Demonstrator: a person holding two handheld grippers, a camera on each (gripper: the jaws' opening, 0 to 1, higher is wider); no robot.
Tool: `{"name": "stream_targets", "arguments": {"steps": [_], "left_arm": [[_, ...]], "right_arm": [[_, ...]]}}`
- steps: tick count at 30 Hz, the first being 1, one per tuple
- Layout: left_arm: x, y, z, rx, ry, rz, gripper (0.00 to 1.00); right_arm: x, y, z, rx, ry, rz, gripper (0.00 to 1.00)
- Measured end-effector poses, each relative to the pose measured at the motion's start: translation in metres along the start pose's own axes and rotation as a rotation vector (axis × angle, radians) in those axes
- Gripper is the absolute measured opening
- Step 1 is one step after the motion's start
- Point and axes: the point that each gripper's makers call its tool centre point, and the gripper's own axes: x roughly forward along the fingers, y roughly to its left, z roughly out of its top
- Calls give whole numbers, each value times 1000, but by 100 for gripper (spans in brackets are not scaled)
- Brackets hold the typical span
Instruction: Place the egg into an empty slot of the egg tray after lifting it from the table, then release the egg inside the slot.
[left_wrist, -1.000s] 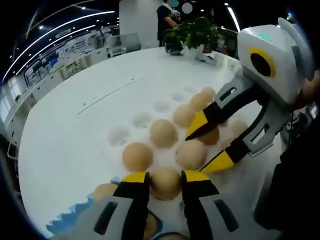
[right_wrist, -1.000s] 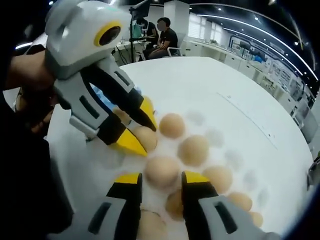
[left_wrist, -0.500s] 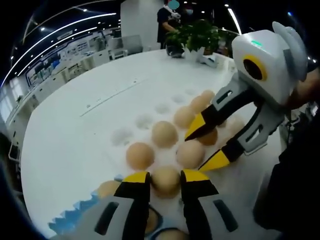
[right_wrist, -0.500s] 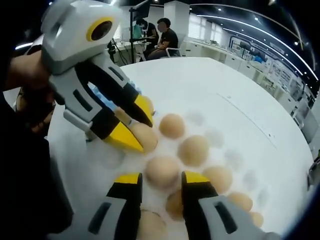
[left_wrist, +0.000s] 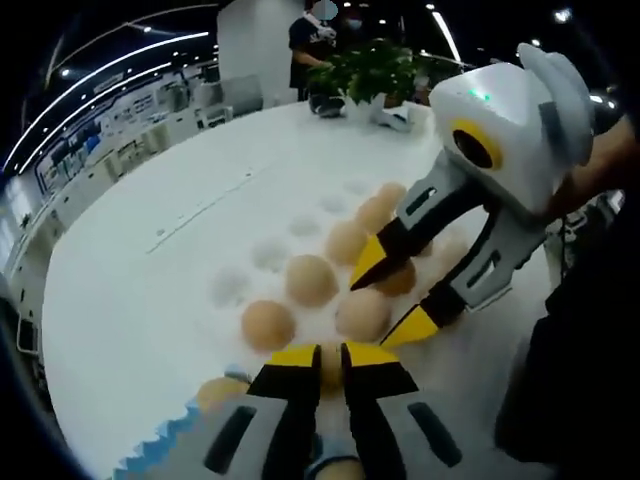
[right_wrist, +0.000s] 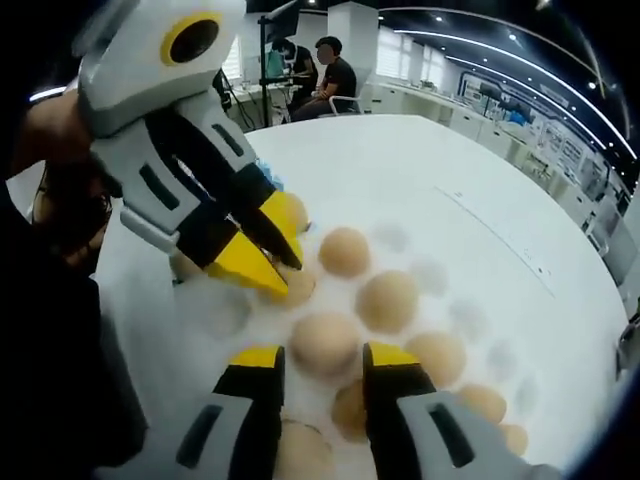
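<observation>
Left gripper (left_wrist: 322, 357) nearest, yellow-tipped jaws nearly pressed together, no egg between them. Just beyond, right gripper (left_wrist: 392, 302), jaws spread, hovers above smooth tan egg (left_wrist: 362, 312) seated in white dimpled egg tray (left_wrist: 262, 255). More rounded eggs fill neighbouring slots. Tray rests on glossy white round surface (left_wrist: 140, 270). Far edge: leafy potted plant (left_wrist: 370, 72).

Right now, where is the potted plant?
In the left gripper view, the potted plant stands at the table's far edge, beyond the egg tray.

No legible text or labels.
</observation>
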Motion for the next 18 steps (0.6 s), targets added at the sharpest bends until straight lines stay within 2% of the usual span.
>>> {"name": "stream_targets", "arguments": {"steps": [2, 5, 8, 10, 11, 16, 18], "left_arm": [[1, 0, -2, 13, -4, -1, 20], [-1, 3, -8, 1, 23, 8, 22], [-2, 8, -25, -22, 73, 20, 29], [-1, 7, -30, -45, 79, 11, 30], [-1, 8, -26, -34, 59, 9, 30], [1, 4, -20, -34, 43, -6, 28], [6, -2, -20, -16, 55, -21, 29]], "right_arm": [[0, 0, 0, -1, -2, -1, 32], [0, 0, 1, -1, -4, -1, 32], [0, -1, 1, 1, -4, 0, 32], [0, -1, 1, 1, -6, 0, 32], [0, -1, 1, 1, -7, 0, 32], [0, 0, 1, 0, -13, -2, 32], [0, 0, 1, 1, -14, 0, 32]]}}
